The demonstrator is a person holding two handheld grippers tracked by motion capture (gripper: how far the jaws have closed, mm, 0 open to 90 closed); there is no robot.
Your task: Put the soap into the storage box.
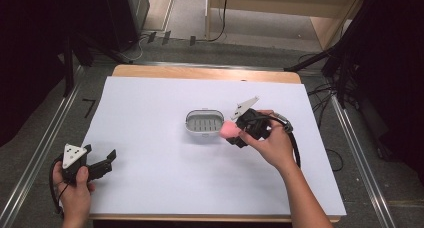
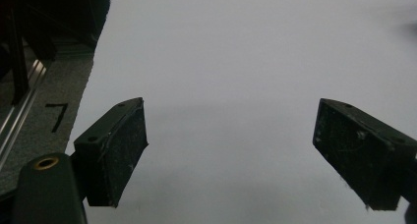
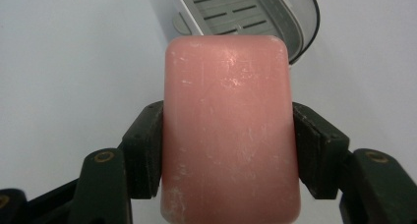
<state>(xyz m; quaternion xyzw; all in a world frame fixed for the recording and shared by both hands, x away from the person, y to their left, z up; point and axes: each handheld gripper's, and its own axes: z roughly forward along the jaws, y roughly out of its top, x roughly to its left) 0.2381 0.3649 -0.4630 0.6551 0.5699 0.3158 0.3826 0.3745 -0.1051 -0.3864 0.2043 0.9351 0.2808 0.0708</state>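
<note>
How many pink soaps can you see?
1. The pink soap is clamped between the jaws of the right gripper, right beside the grey soap dish in the middle of the white table.

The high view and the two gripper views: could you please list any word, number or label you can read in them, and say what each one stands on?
"7": a black figure on the grey floor left of the table, also seen in the left gripper view.
I can read no text on the pink soap bar, the soap dish or either gripper.
</note>
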